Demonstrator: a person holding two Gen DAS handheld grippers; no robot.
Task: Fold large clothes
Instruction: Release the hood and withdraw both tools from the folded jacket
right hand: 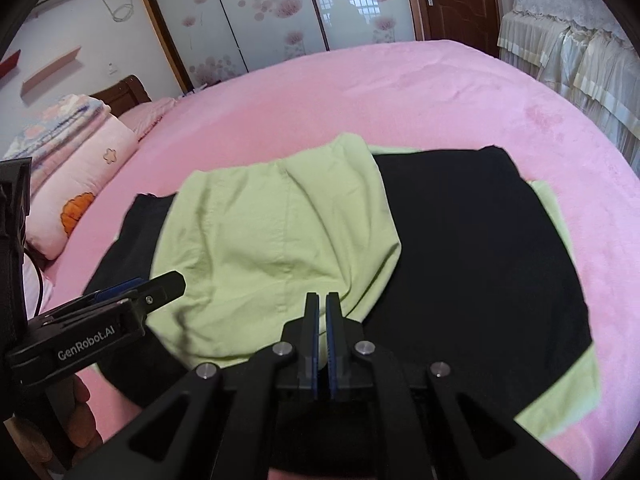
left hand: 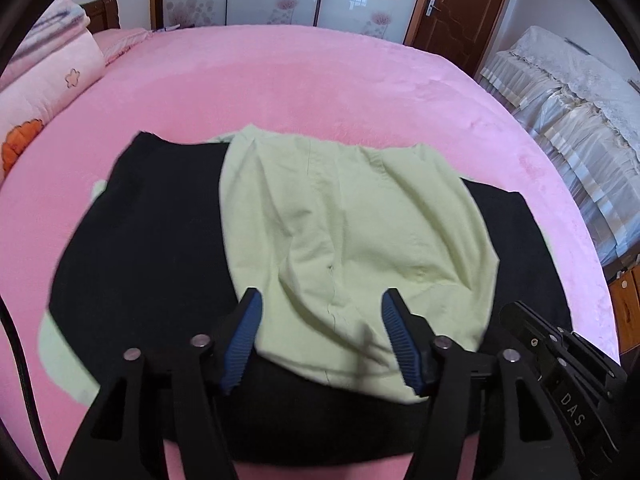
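Observation:
A garment lies on the pink bed: a black body [left hand: 160, 240] with a pale green part [left hand: 352, 220] folded over its middle. It shows in the right wrist view too, black [right hand: 480, 248] and green [right hand: 264, 232]. My left gripper [left hand: 322, 300] is open, its blue pads [left hand: 244, 340] straddling the green fold's near edge, nothing held. It appears in the right wrist view [right hand: 132, 292] at left. My right gripper [right hand: 322, 300] is shut with the pads together, empty as far as I can see, just above the green edge. It shows at the lower right of the left wrist view [left hand: 532, 328].
The pink bed [left hand: 320, 80] spreads all around the garment. Folded quilts and a pillow [left hand: 52, 76] lie at the left. A lace-covered sofa [left hand: 580, 100] stands at the right. Sliding doors [right hand: 280, 12] and a wooden door [left hand: 460, 4] are behind.

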